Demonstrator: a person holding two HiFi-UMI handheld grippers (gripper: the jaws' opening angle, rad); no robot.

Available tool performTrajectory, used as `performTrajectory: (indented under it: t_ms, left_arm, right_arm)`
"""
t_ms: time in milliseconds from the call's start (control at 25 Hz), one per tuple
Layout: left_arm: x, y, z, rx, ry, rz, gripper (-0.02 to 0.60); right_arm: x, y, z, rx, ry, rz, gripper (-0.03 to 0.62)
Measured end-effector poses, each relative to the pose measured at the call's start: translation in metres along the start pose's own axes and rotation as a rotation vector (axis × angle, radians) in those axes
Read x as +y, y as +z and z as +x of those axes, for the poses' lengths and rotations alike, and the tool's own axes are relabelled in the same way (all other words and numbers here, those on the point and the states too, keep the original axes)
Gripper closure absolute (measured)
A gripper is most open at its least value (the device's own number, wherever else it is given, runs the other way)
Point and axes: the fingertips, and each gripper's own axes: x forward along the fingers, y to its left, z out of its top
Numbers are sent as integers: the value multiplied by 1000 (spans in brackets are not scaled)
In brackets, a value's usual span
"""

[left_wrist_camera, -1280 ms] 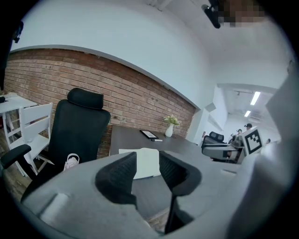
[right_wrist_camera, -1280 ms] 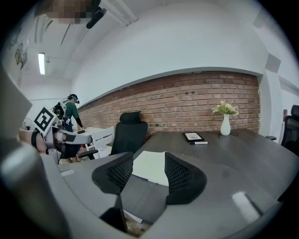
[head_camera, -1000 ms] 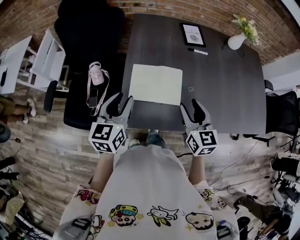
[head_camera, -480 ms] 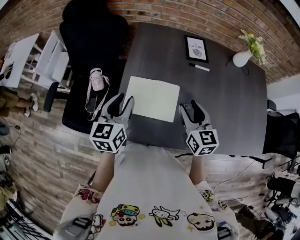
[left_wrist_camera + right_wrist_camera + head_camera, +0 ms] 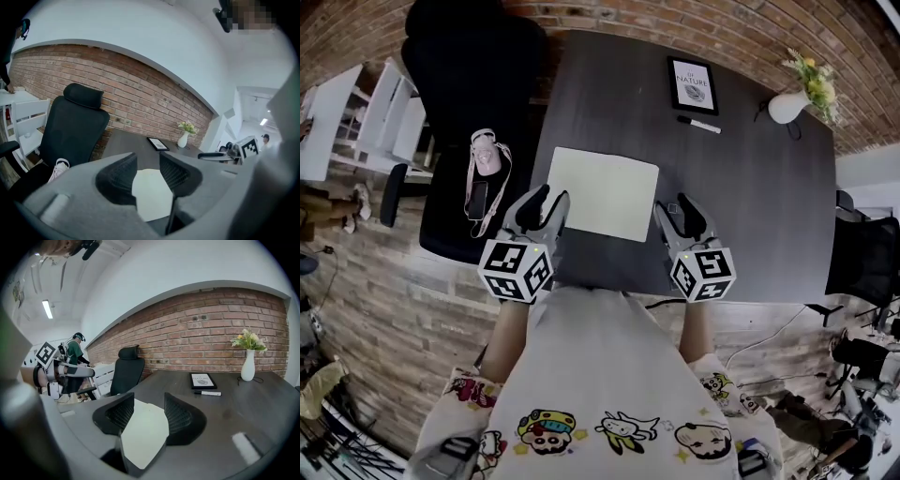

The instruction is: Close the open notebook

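The open notebook [image 5: 602, 192] lies flat on the dark table [image 5: 750, 206], showing blank white pages. My left gripper [image 5: 544, 202] hovers at the notebook's near left corner, jaws apart with nothing between them. My right gripper [image 5: 680, 212] hangs just off the near right corner, also open and empty. The notebook [image 5: 150, 192] shows through the gap of the left gripper [image 5: 147, 161] in the left gripper view. In the right gripper view the notebook [image 5: 143, 432] lies behind the right gripper [image 5: 149, 404].
A framed "NATURE" picture [image 5: 692, 84] and a marker [image 5: 699, 125] lie at the table's far side, and a white vase of flowers [image 5: 789, 105] stands at the far right. A black office chair [image 5: 469, 112] left of the table carries a pink bottle [image 5: 485, 155] and a phone [image 5: 476, 200].
Both grippers have moved forward over the table's near edge, closer to the notebook's near corners. Their jaws look as wide apart as before.
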Motion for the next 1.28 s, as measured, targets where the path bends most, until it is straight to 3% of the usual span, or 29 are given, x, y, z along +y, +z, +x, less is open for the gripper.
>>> performTrajectory:
  t_ms: [680, 1280]
  left_arm:
    - [5, -108, 27, 213, -42, -163, 439]
    - [6, -170, 32, 276, -18, -439, 439]
  right_arm:
    - [-12, -108, 39, 222, 14, 85, 399]
    - [-26, -166, 64, 349, 19, 131, 405]
